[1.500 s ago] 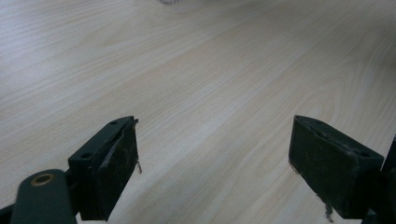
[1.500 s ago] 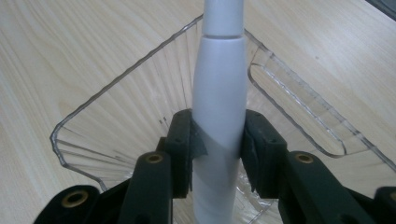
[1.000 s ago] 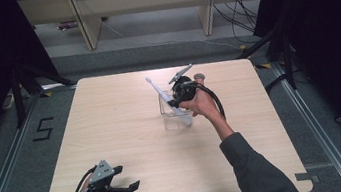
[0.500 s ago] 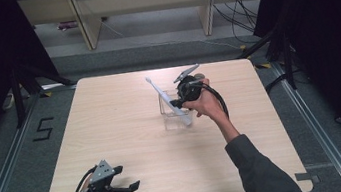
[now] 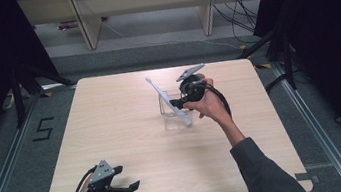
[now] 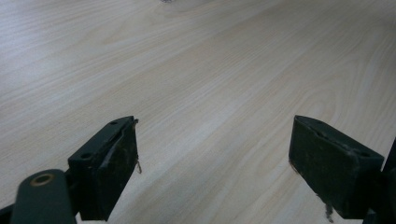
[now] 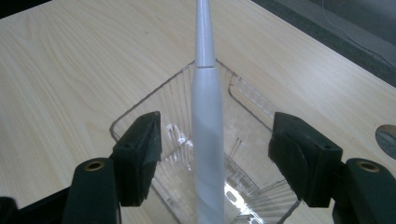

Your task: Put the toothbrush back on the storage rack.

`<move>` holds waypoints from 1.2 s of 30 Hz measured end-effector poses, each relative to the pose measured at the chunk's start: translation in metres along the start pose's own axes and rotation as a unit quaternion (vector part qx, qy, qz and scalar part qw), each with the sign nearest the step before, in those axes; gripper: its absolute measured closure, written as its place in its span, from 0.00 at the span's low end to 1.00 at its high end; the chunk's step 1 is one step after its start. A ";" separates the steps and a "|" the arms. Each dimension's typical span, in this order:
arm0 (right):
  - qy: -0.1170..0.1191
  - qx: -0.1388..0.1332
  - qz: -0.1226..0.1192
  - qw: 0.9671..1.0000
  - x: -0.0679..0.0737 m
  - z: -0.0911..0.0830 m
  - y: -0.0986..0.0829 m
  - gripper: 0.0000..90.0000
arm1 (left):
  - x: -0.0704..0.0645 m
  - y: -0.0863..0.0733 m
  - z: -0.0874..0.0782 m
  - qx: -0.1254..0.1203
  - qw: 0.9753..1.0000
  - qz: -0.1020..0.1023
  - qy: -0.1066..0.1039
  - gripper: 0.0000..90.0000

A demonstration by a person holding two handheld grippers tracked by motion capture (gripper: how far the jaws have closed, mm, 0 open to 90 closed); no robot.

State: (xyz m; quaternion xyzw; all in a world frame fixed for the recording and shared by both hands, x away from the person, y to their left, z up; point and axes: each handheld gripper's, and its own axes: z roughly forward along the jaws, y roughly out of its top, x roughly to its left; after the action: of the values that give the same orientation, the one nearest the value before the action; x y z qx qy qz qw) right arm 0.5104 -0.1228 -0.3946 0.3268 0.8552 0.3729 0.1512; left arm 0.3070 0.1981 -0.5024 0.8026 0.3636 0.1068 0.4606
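Observation:
A white electric toothbrush (image 5: 167, 99) (image 7: 208, 121) leans tilted in a clear plastic container (image 5: 174, 121) (image 7: 252, 100) at the middle of the table, its head up and to the far left. My right gripper (image 5: 178, 103) (image 7: 217, 135) is open, with a jaw on each side of the handle and a gap on both sides. My left gripper (image 5: 130, 187) (image 6: 215, 154) is open over bare wood near the front left corner, with nothing between its fingers.
The light wooden table (image 5: 111, 119) (image 6: 210, 70) carries the container alone. A round hole (image 7: 387, 135) sits in the tabletop beyond the container. Shelving (image 5: 146, 8) and cables (image 5: 241, 0) lie on the floor behind the far edge.
My right gripper has shifted a little to the right beside the container. The toothbrush still leans in the container. The left gripper has not moved.

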 end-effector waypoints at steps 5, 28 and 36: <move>-0.002 0.002 0.008 1.000 0.002 -0.013 -0.003 0.36 | -0.001 0.000 0.000 0.000 1.000 -0.005 0.003 0.17; -0.007 -0.048 0.013 0.999 0.006 -0.053 -0.026 0.35 | 0.000 -0.001 0.000 0.007 1.000 -0.003 0.007 0.17; -0.005 -0.054 0.011 0.998 0.006 -0.063 -0.038 0.35 | 0.000 -0.001 0.000 0.007 1.000 -0.003 0.007 0.17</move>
State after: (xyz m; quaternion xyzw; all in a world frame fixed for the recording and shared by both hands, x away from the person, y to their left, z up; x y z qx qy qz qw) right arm 0.4576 -0.1716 -0.3801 0.3296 0.8295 0.4184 0.1682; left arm 0.3069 0.1986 -0.5029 0.8041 0.3696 0.1089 0.4527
